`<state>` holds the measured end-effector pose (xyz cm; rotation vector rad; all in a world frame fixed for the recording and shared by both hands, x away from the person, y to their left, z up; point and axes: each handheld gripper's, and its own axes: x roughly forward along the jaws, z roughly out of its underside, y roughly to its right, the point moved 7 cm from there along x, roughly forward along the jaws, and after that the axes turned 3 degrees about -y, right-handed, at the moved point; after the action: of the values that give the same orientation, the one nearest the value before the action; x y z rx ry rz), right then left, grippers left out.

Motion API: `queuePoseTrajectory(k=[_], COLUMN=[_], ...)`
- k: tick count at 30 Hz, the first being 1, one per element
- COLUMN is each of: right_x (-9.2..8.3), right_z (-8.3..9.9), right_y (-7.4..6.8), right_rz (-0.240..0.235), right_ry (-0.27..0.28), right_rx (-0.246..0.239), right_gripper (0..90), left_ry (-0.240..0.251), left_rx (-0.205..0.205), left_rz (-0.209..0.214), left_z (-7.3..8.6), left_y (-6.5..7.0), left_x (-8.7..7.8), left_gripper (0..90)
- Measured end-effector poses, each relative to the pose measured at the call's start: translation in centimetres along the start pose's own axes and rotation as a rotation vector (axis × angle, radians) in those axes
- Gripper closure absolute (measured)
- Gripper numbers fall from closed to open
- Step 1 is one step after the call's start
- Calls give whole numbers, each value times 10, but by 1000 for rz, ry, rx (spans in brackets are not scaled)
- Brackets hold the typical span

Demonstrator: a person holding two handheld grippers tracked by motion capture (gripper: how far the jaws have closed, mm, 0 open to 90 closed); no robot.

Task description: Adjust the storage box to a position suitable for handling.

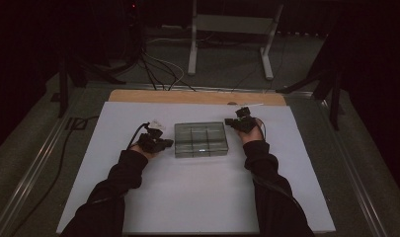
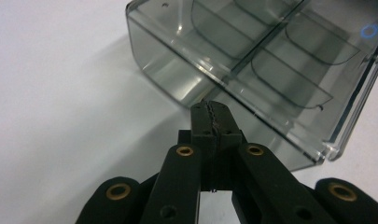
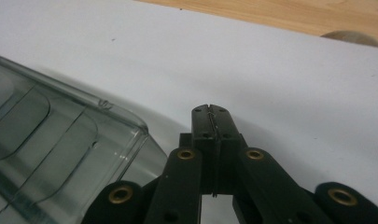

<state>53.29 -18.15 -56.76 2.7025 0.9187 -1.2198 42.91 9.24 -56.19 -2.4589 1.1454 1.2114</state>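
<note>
A clear smoky plastic organiser box (image 1: 201, 138) with several compartments lies shut in the middle of the white board (image 1: 197, 197). My left gripper (image 1: 169, 143) is at the box's left side, jaws shut with nothing between them. In the left gripper view the shut tips (image 2: 210, 106) sit right at the box's near wall (image 2: 233, 60); whether they touch it I cannot tell. My right gripper (image 1: 229, 121) is at the box's far right corner, also shut and empty. In the right gripper view its tips (image 3: 210, 109) hover over the white board just beside the box's corner (image 3: 60, 140).
A wooden strip (image 1: 197, 97) runs along the board's far edge, with a small round thing (image 3: 352, 38) on it. Cables (image 1: 158, 69) and a metal stand (image 1: 232, 39) are on the floor beyond. Metal rails (image 1: 34, 163) flank the table.
</note>
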Motion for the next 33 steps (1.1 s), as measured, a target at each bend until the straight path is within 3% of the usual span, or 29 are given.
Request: queuePoseTrajectory(k=[4,12,24,28,33], right_x=[8,15,6,3,-6], right_z=[2,3,14,19,29], right_y=[1,-6,-17,-23,-33], right_rz=[-30,-71,-53,-43,-28], right_ry=[-2,-25,-20,-22,-34], right_rx=[47,28,12,7,-10], right_gripper=[900,900,900,900,900], left_ry=[-17,-15,-19,-42,-51], left_rx=[0,-10,-37,-4,-5], left_rz=[1,15,32,34,45], left_z=[2,3,10,15,23], left_y=[-2,-2,2,9,17], left_x=[3,4,-3,-8,-15], left_gripper=[900,900,900,900,900])
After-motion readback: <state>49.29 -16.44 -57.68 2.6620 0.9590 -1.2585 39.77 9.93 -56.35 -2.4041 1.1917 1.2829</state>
